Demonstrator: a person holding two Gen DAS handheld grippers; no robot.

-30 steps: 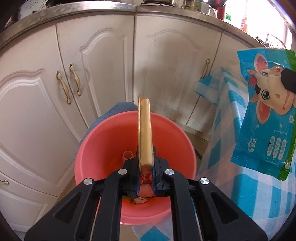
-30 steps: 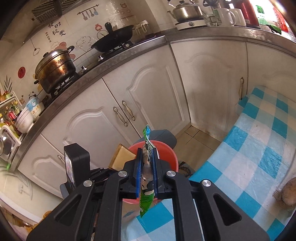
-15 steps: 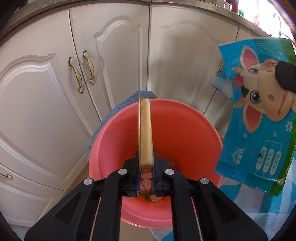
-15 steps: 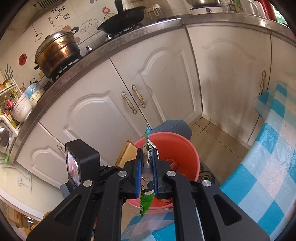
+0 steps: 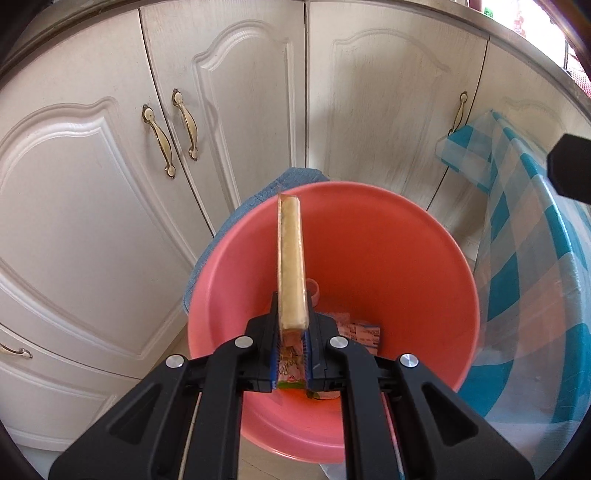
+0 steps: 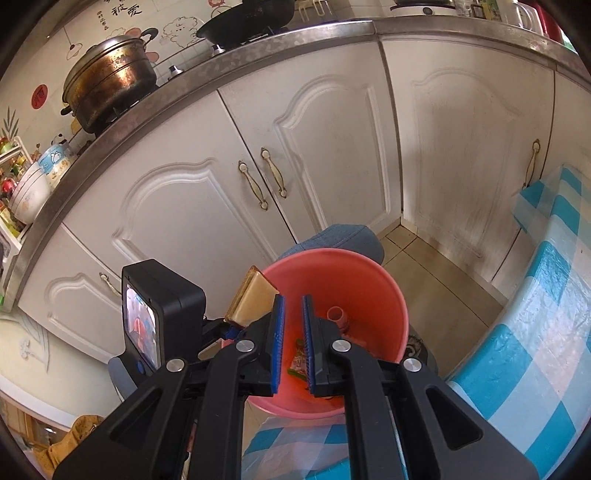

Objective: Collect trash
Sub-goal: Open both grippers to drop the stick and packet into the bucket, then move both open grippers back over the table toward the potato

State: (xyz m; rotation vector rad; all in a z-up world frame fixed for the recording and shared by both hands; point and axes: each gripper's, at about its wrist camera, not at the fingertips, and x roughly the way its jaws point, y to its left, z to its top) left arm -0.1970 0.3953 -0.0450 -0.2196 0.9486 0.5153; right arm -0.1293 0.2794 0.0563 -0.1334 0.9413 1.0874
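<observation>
Left wrist view: the left gripper [image 5: 291, 322] has its black fingers clamped on the lower end of a flat, tan rectangular packet [image 5: 290, 258] in glossy clear wrap. Seen edge-on, the packet stands up over a round, smooth salmon-pink plastic basin [image 5: 399, 266]. On the basin's floor lie crinkled printed wrappers [image 5: 360, 332], pink and white, beside a small pink tube-shaped piece [image 5: 314, 290]. The basin rests on a blue woven-fabric cushion [image 5: 295, 177] in front of white panelled cabinet doors [image 5: 92, 221] with slim brass handles.

From the right wrist camera, the right gripper [image 6: 293, 300] hangs over the near rim of the same basin. Its blue ribbed pads [image 6: 277, 332] are drawn together to a narrow slit and hold nothing. Through that slit a green and red snack wrapper [image 6: 299, 363] shows, lying inside the basin. To the right runs a worktop under a shiny blue-and-white checked plastic cloth [image 6: 535, 332]. Up on the steel-edged counter [image 6: 184, 85] sit a tarnished copper-brown lidded pot [image 6: 110, 77] and a black pan [image 6: 251, 18].
</observation>
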